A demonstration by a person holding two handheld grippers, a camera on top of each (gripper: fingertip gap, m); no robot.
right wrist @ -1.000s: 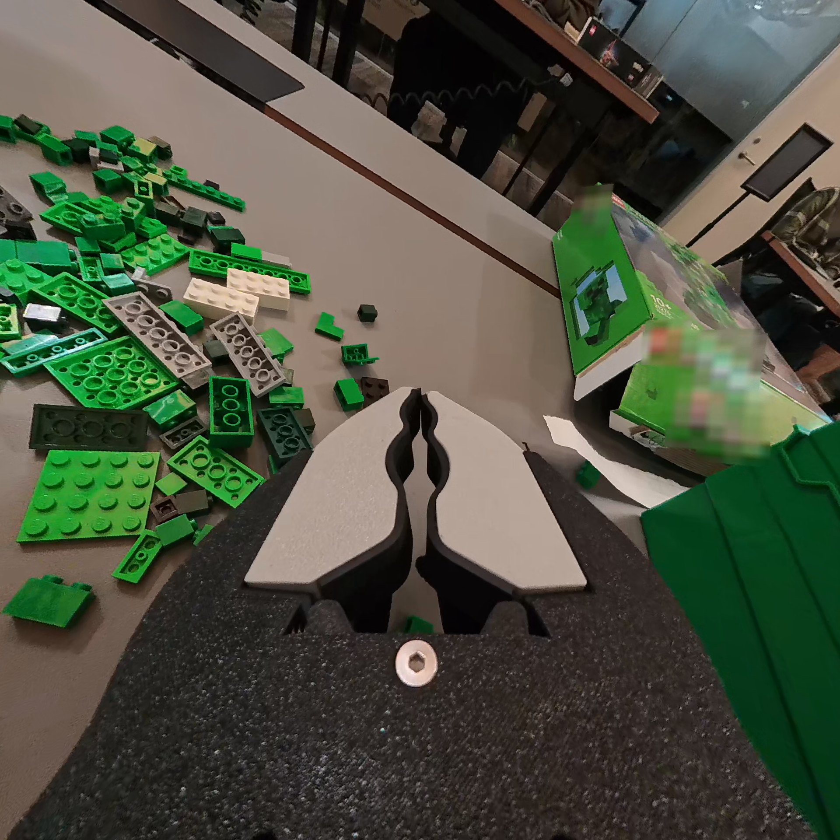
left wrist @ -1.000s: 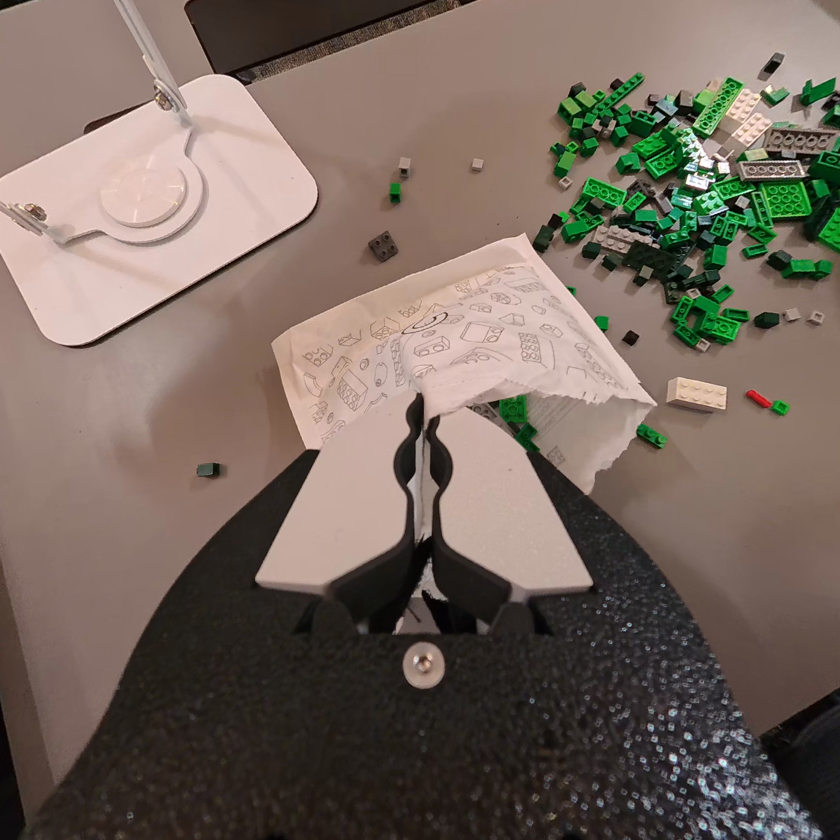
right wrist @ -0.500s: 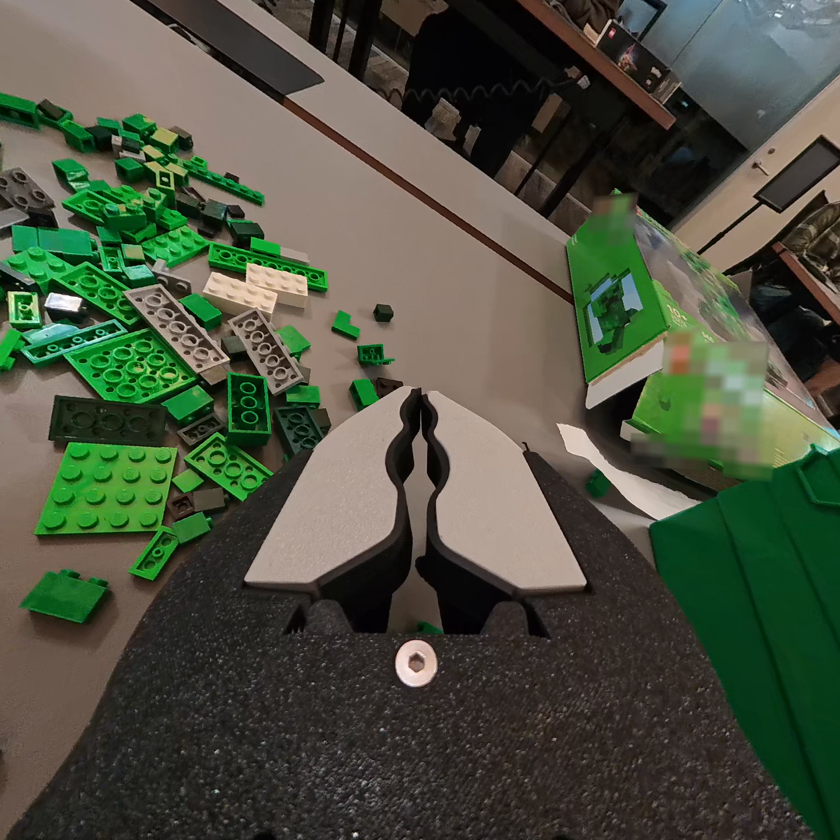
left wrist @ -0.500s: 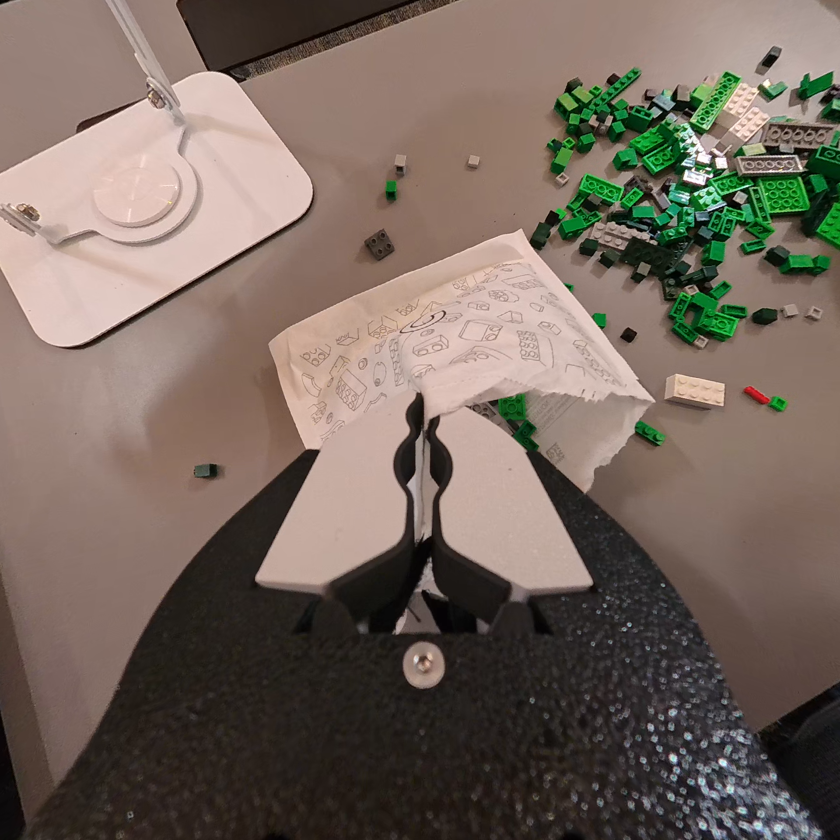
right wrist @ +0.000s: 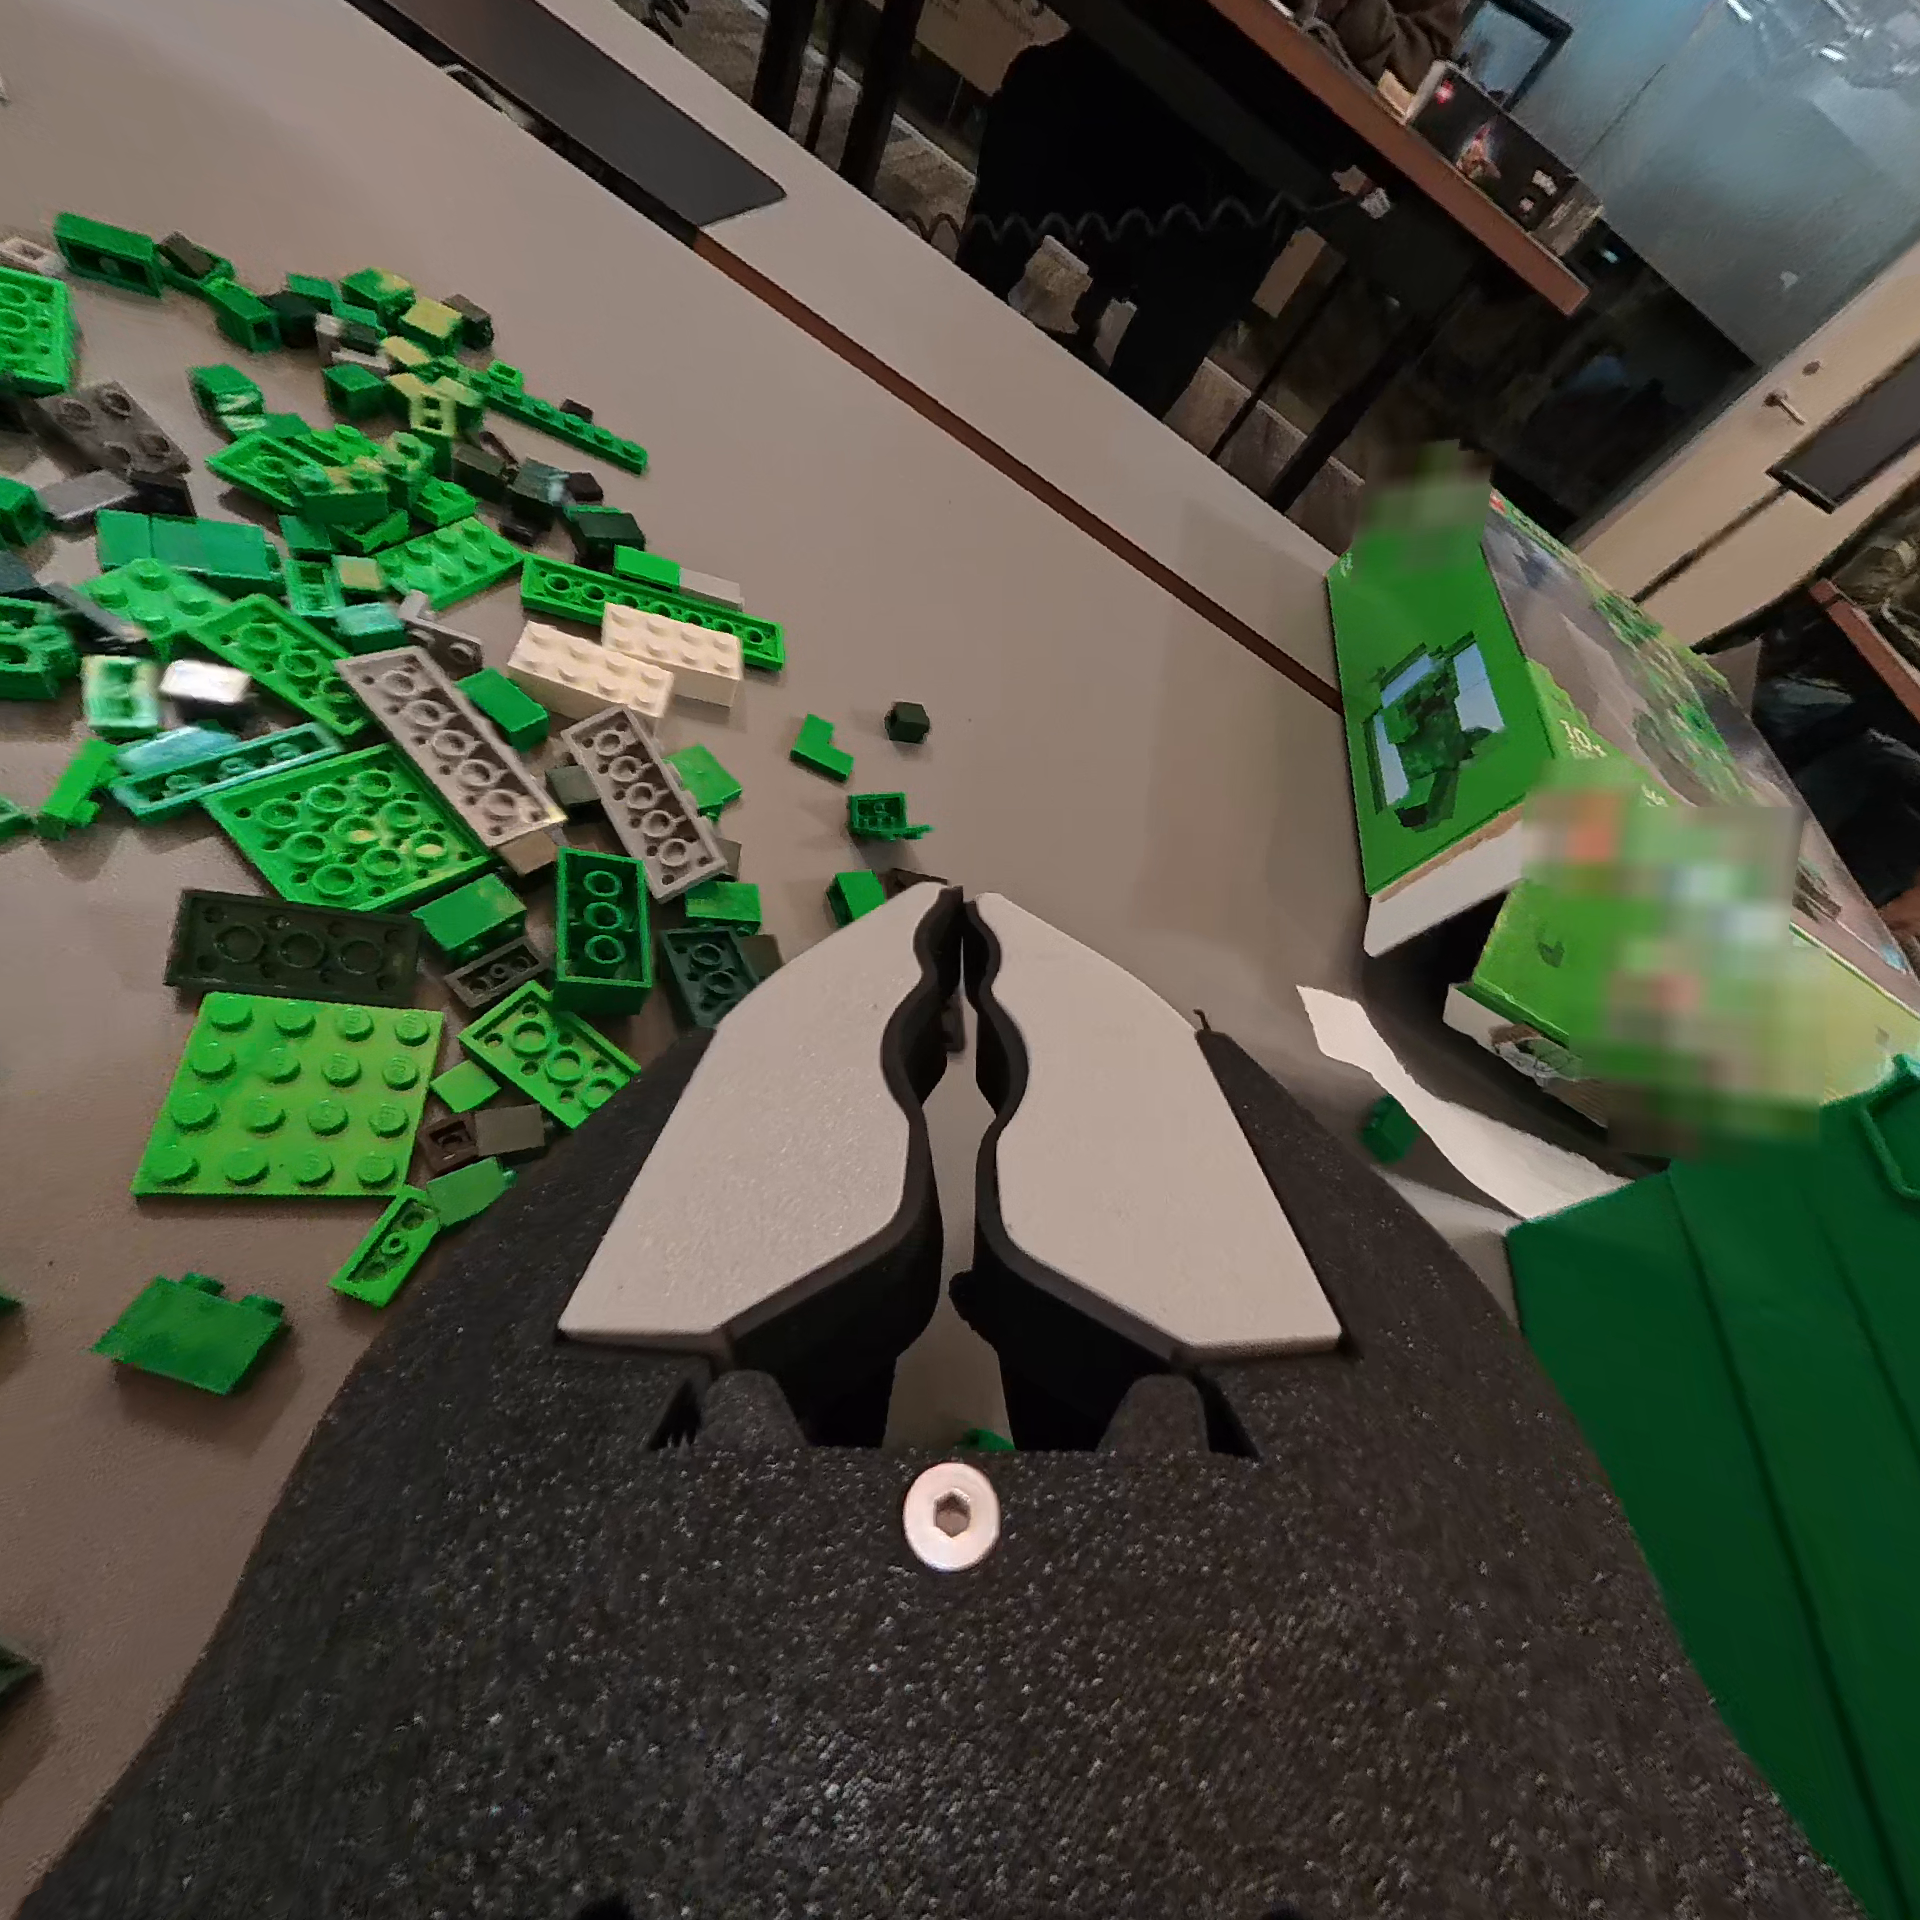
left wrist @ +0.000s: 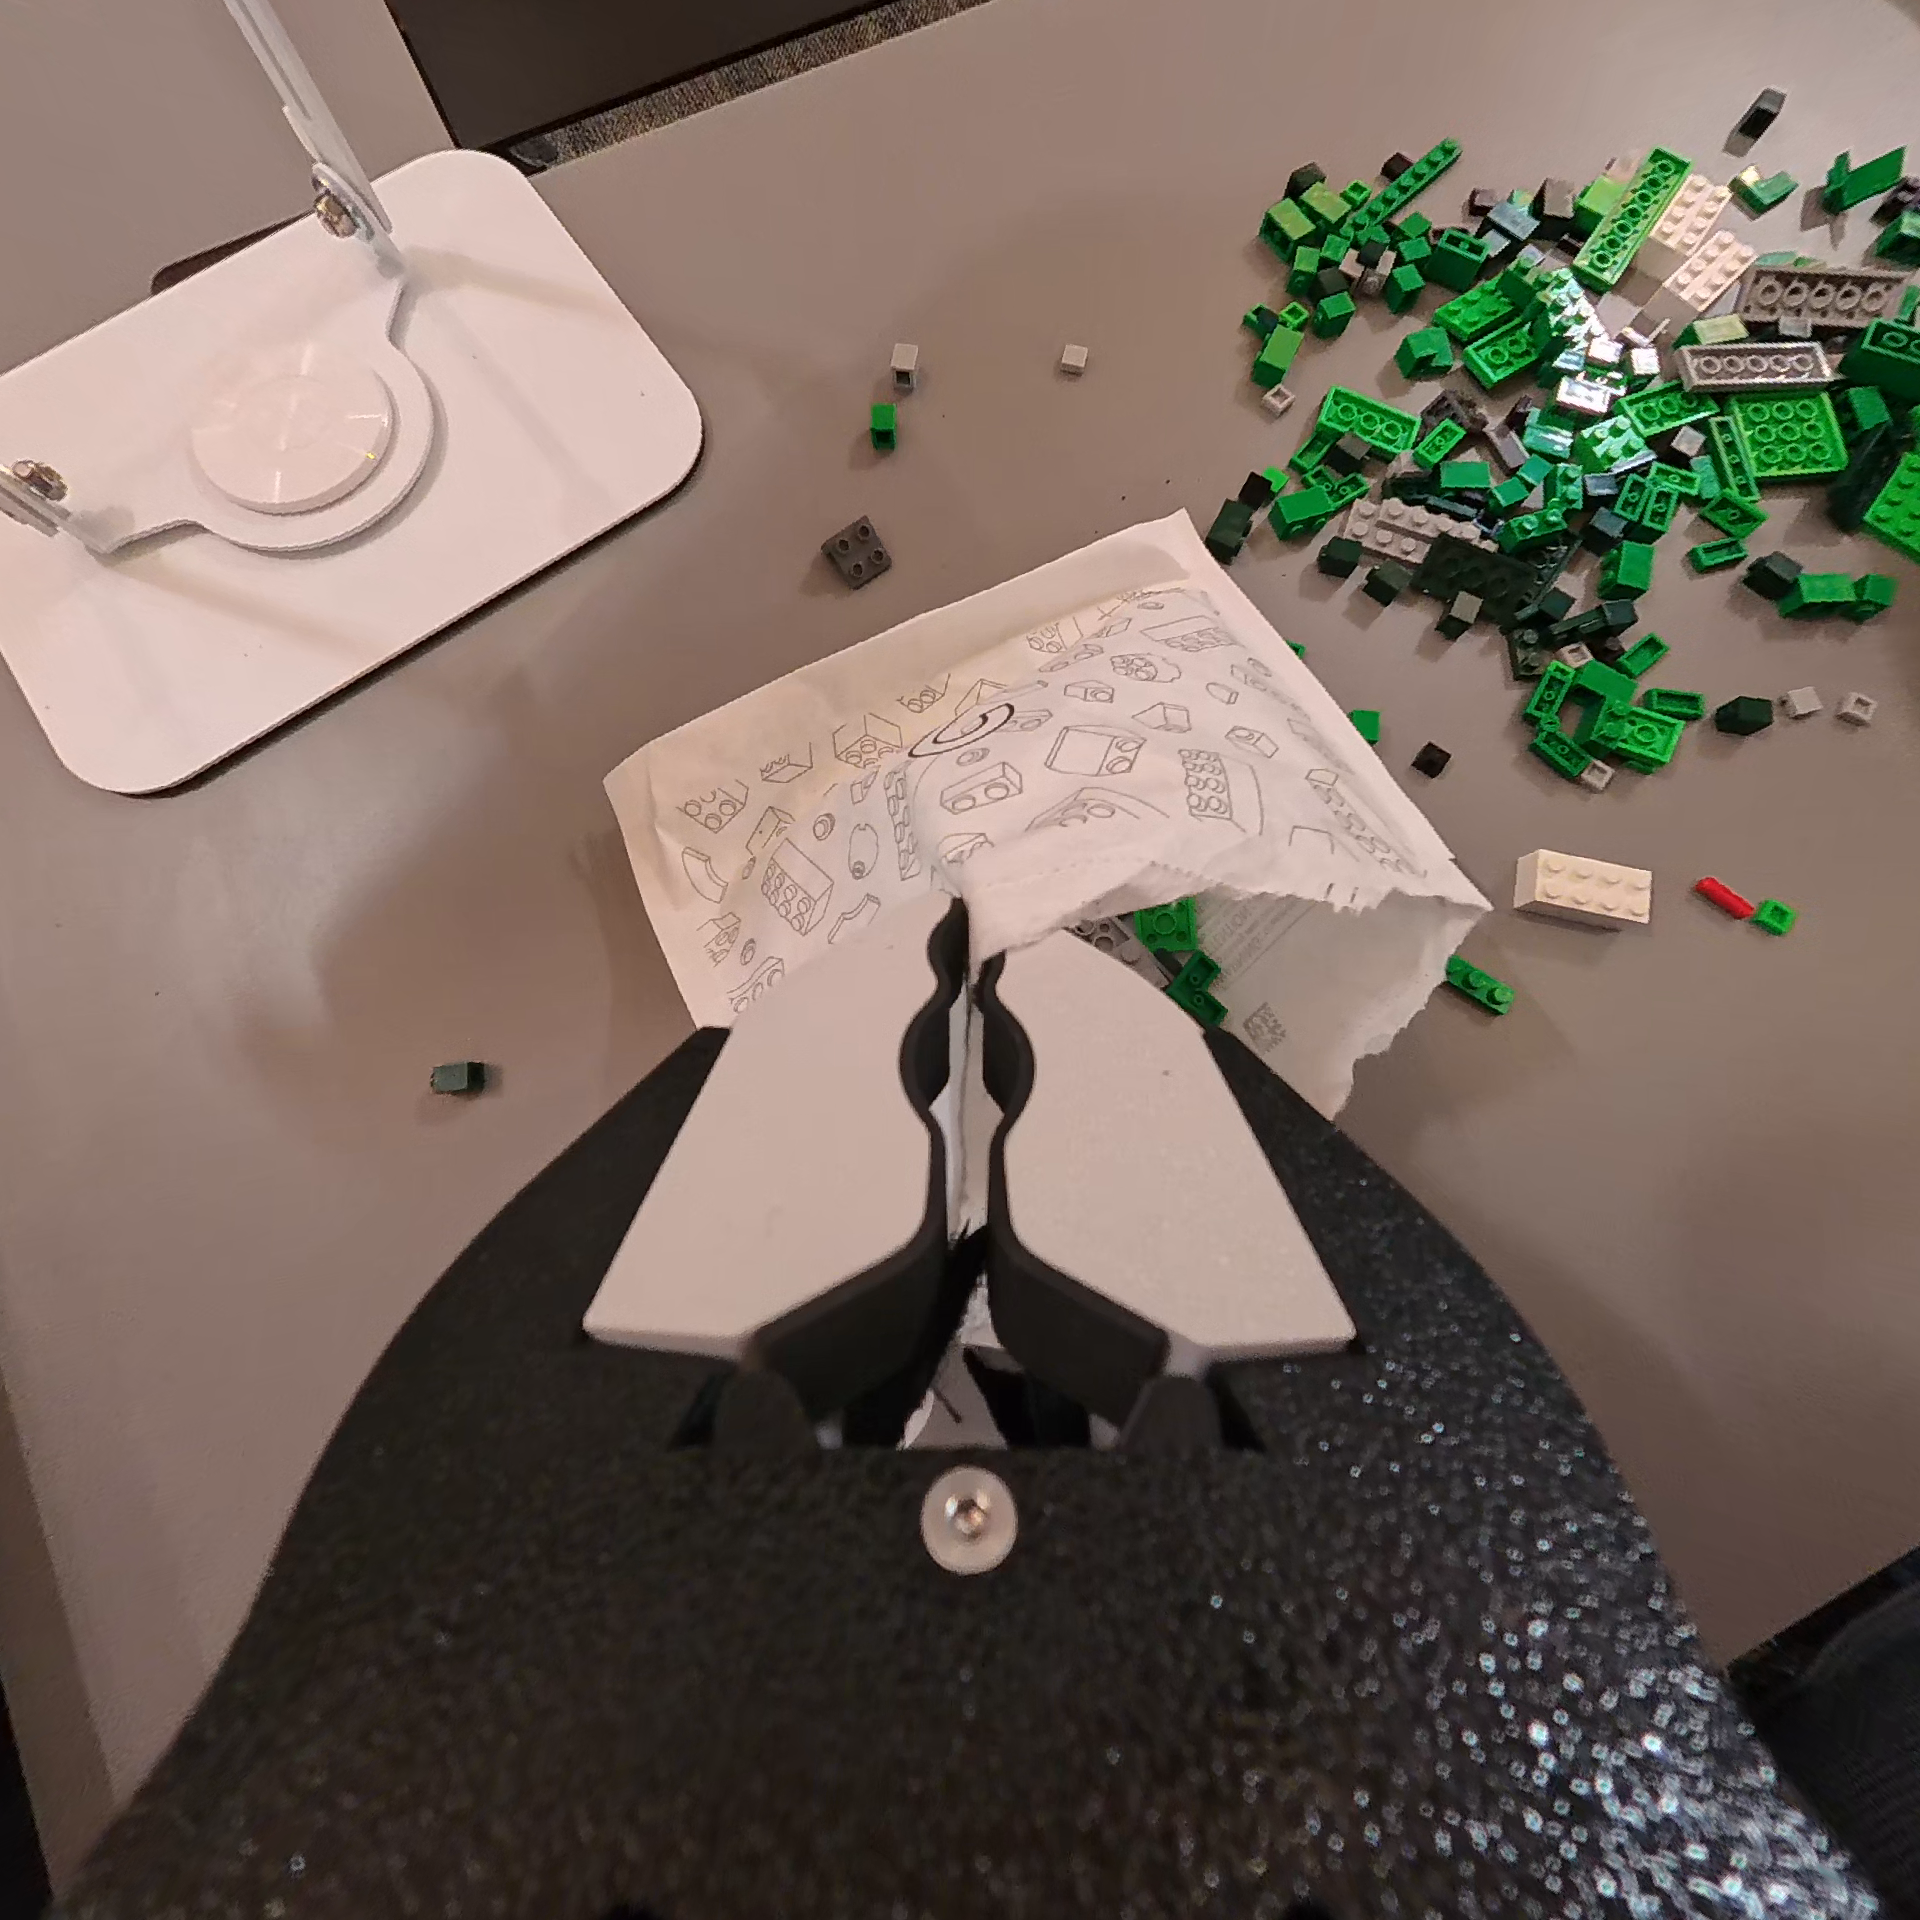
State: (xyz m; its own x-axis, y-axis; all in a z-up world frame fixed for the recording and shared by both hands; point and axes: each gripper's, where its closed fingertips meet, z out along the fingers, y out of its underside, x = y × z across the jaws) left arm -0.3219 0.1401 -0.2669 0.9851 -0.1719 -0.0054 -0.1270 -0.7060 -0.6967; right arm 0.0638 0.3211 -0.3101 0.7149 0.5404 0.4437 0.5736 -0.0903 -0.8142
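**Left gripper pinching torn paper bag, right gripper closed on nothing**

Left gripper: jaws clamped on the torn edge of a white paper bag printed with black brick outlines. Paper runs down the slot between the fingers, so the pinch is on one wall only. That lifts the upper wall and keeps the ragged mouth gaping to the right of the tips; a few small green bricks sit inside the opening, just right of the fingertips. The rest of the bag lies flat on the grey tabletop ahead of the tool.

Ahead and right, well apart: scattered pile of green, grey and white plastic bricks. A lone white two-by-four brick sits right of the bag mouth. Ahead and left: flat white stand base with a round disc.

Right gripper: fingers nearly together, only a thin gap, nothing visible between them. It hangs above the table at the near edge of the same brick pile, which spreads to its left. Right of it: a green printed cardboard box propped at an angle, a white paper scrap below that, and a dark green folded sheet nearest the camera.
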